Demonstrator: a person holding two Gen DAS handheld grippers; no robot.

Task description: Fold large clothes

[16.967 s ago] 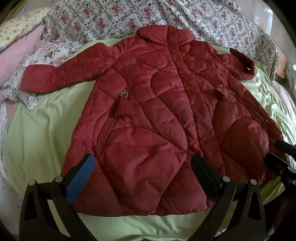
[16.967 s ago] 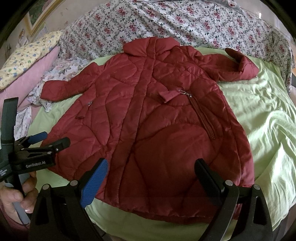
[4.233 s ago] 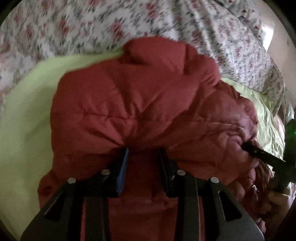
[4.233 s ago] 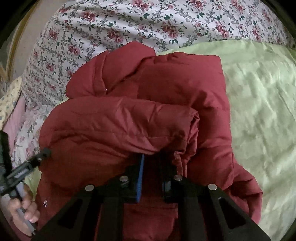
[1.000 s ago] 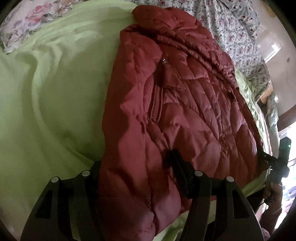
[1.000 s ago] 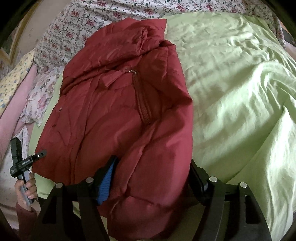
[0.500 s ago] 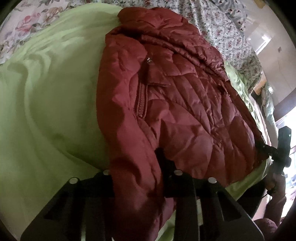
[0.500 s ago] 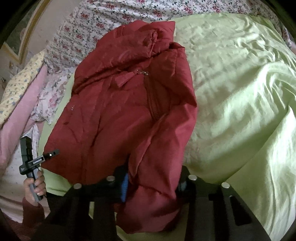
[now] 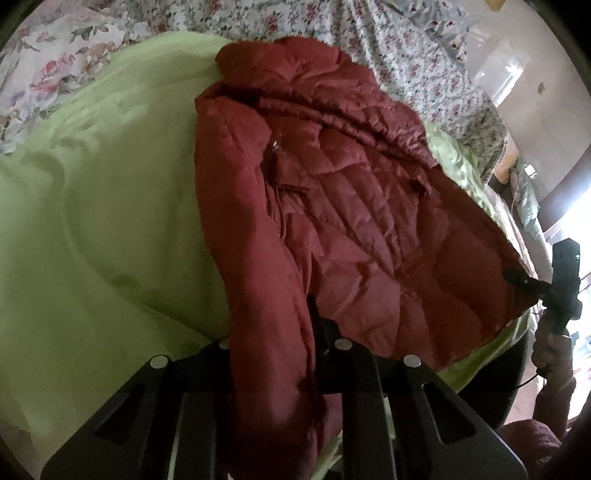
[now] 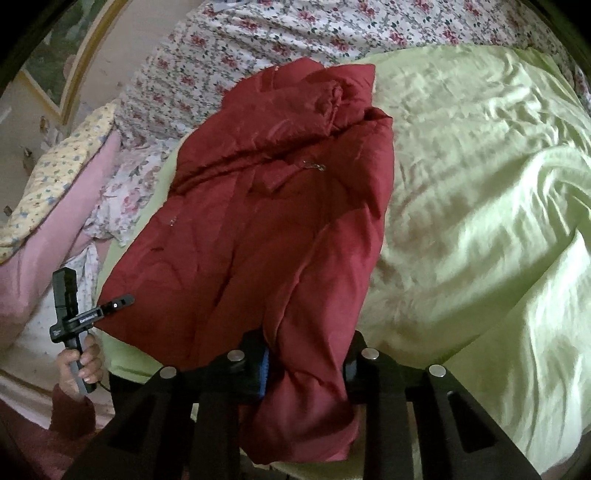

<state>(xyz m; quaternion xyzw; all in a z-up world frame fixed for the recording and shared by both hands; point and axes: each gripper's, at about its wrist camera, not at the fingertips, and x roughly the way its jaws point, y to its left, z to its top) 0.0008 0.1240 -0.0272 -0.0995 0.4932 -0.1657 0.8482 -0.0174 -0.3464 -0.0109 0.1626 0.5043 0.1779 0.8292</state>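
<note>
A dark red quilted jacket [image 9: 351, 221] lies lengthwise on the green sheet [image 9: 92, 221], sleeves tucked in, collar at the far end. My left gripper [image 9: 271, 326] is closing, with the jacket's near left hem corner bunched between its pads and lifted off the sheet. In the right wrist view the jacket [image 10: 280, 206] runs away from me. My right gripper [image 10: 304, 354] is also closing, its pads pressing on the near right hem corner, which hangs in a thick fold. Each gripper shows small in the other's view, at the far hem corner: right gripper [image 9: 517, 278], left gripper [image 10: 118, 301].
A floral quilt [image 10: 295, 33] is heaped behind the collar. Pink and yellow pillows [image 10: 44, 266] lie at the left of the bed. Bare green sheet [image 10: 480, 184] spreads wide to the right. A hand [image 10: 79, 365] holds the left gripper's handle at the bed's edge.
Both grippers went from wide around the hem to pinched on it. Both hem corners have risen a little off the sheet, and the fabric now bunches between the fingers.
</note>
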